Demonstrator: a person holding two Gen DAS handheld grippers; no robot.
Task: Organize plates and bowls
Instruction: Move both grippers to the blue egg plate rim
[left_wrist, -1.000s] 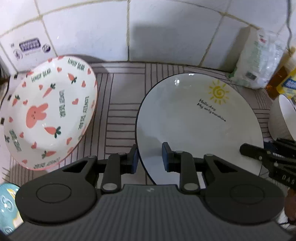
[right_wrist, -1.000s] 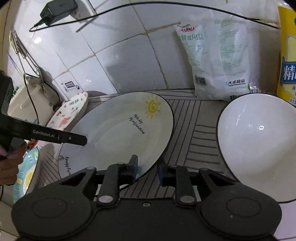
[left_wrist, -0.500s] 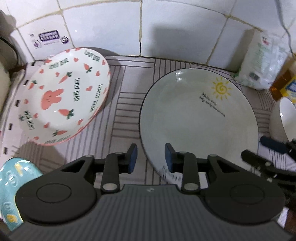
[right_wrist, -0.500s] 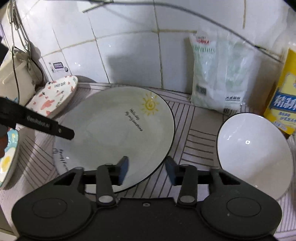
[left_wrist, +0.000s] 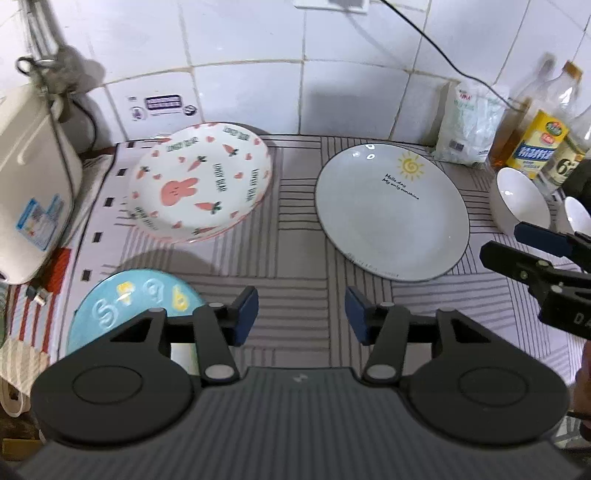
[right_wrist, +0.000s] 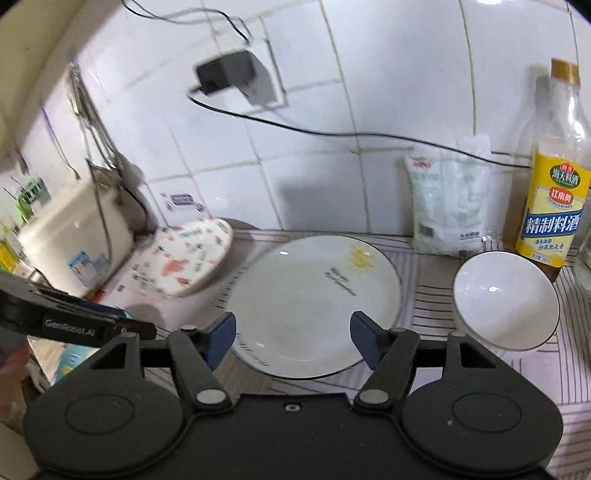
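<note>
A: Tongs status?

B: Left gripper (left_wrist: 301, 320): jaws spread, just been opening, nothing between them, only striped mat (left_wrist: 295, 258) below. Right gripper (right_wrist: 291, 339): jaws spread wider, also just been opening. Sun plate (right_wrist: 314, 295) shows behind the gap, but the pads aren't on it.

A: Where's the crockery?

B: Left wrist view: sun plate (left_wrist: 391, 210) flat on the mat at 1 o'clock. Bunny plate (left_wrist: 199, 181) at 11 o'clock, tilted, far rim raised toward the tile wall (left_wrist: 240, 74). Blue plate (left_wrist: 136, 302) at 9 o'clock, partly hidden by the gripper body. White bowl (left_wrist: 521, 199) at 2 o'clock, just right of the sun plate, apart from it.

A: Right wrist view?

B: Sun plate at 12, bowl (right_wrist: 506, 299) at 2 o'clock, bunny plate (right_wrist: 188, 258) at 10 o'clock, blurred. Salt bag (right_wrist: 447, 199) and bottle (right_wrist: 554, 184) stand against the wall behind the bowl. Left gripper's finger (right_wrist: 85, 325) pokes in at 9 o'clock.
</note>
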